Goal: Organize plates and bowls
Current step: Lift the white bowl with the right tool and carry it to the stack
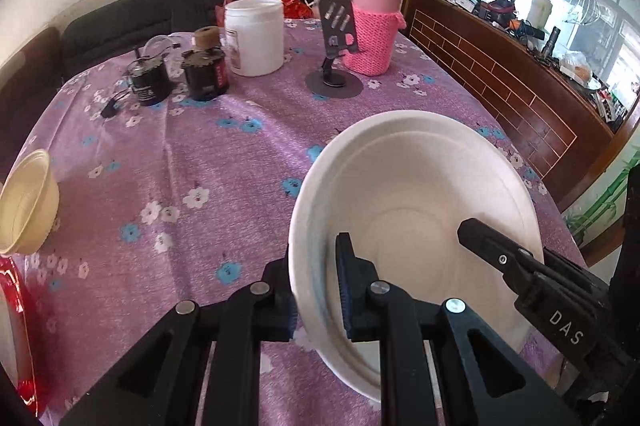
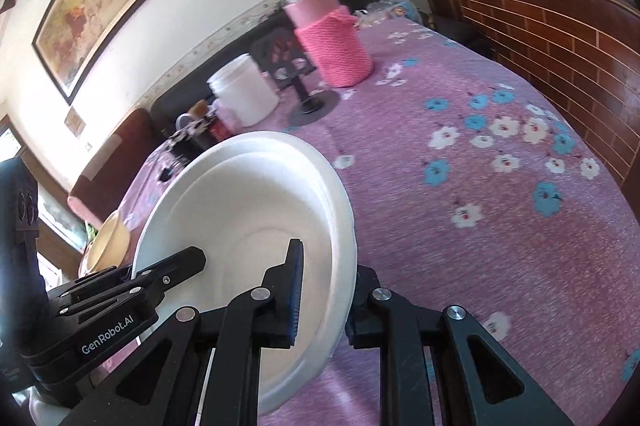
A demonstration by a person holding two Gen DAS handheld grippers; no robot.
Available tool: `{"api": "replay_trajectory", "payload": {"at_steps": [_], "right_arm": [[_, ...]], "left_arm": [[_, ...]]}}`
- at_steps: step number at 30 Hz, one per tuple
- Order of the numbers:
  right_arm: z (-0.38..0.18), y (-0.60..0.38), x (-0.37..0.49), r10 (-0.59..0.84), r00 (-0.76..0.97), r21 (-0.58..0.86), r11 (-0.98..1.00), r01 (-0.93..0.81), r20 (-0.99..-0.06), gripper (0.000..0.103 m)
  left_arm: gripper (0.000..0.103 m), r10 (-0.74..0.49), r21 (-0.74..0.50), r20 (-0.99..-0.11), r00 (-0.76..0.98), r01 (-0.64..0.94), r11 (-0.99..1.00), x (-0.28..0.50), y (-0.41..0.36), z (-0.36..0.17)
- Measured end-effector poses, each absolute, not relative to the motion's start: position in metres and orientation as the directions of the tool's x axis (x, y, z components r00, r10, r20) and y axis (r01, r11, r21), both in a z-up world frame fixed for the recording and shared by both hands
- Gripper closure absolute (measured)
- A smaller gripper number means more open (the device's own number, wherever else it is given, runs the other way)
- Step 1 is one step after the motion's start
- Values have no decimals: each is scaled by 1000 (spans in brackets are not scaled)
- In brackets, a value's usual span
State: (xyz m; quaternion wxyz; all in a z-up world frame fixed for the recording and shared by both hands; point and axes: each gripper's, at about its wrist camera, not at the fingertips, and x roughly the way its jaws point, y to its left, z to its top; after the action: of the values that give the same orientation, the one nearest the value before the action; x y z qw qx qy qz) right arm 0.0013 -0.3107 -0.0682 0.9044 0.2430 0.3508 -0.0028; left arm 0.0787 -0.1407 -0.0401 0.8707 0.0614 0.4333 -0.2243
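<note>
A white bowl point(image 1: 416, 202) is held above the purple flowered tablecloth point(image 1: 192, 154) by both grippers. My left gripper point(image 1: 318, 290) is shut on its left rim, one finger inside and one outside. My right gripper point(image 2: 326, 300) is shut on the opposite rim of the bowl point(image 2: 248, 210). The right gripper's finger point(image 1: 492, 246) shows inside the bowl in the left wrist view. The left gripper's finger point(image 2: 172, 266) shows in the right wrist view. The bowl looks like two nested ones. A cream bowl point(image 1: 28, 202) sits tilted at the table's left edge, also in the right wrist view point(image 2: 108, 242).
At the table's far side stand a pink knit-covered thermos point(image 1: 374, 22), a white jar point(image 1: 254, 34), a black phone stand point(image 1: 336, 38) and two dark jars point(image 1: 204, 70). A red-rimmed object point(image 1: 16, 326) is at the near left. A brick-pattern wooden partition point(image 1: 520, 94) runs along the right.
</note>
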Motion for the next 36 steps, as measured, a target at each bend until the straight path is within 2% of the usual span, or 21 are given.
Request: {"api": "replay_trajectory", "payload": {"at_steps": [10,21,29,36], "right_arm": [[-30,-215,-8,240,749,389,921,25,-617,85],[-1,-97,18,346,710,337,928,-161,-614,84],[-3,2,42,418,649,296,909,-294,-636,84],[-16,65,57,426,607,257,901,-349,-671,84]], "left_arm": [[87,-323,-122,-689,649,335,934,40,-35,6],[87,-224,-180,-639,736,140,974,26,100,24],[87,-121,-220,-641,758,-30,975,34,195,18],[87,-77,-238,-668,740,-114,964,40,244,-2]]}}
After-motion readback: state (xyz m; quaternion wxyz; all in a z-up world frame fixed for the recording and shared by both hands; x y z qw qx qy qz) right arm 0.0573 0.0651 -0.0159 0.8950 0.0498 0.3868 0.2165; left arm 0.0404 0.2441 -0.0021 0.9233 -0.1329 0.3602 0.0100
